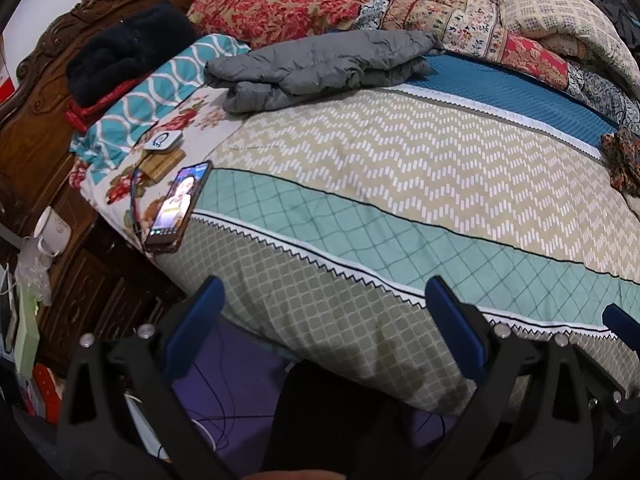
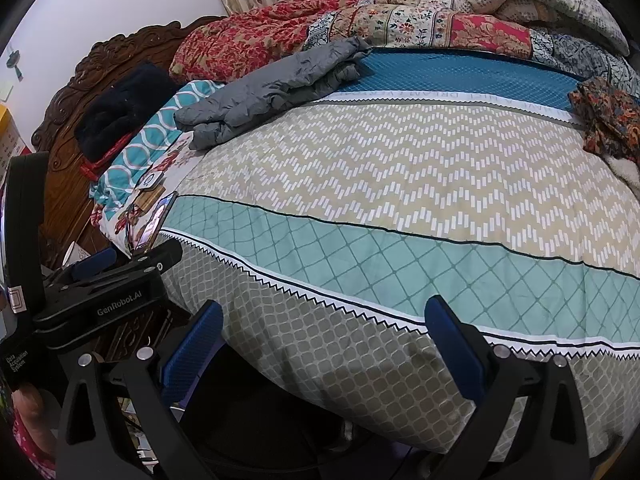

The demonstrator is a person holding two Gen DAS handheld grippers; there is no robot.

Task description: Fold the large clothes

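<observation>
Your left gripper (image 1: 324, 320) and right gripper (image 2: 324, 340), jaws apart and empty, face the grey jacket (image 1: 320, 66) lying far ahead and left across the bed (image 1: 400, 168), long axis crosswise, left gripper nearer.

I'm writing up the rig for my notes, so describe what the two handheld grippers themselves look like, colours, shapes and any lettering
Both grippers match: the left gripper and right gripper each have black, angular, triangular-cutout arms with silver rivets and blue textured fingertip pads. From the right wrist view, the left unit's black body carries white lettering, "GenRobot.AI" and "Data Acquisition System". No cables on them are visible.
</observation>
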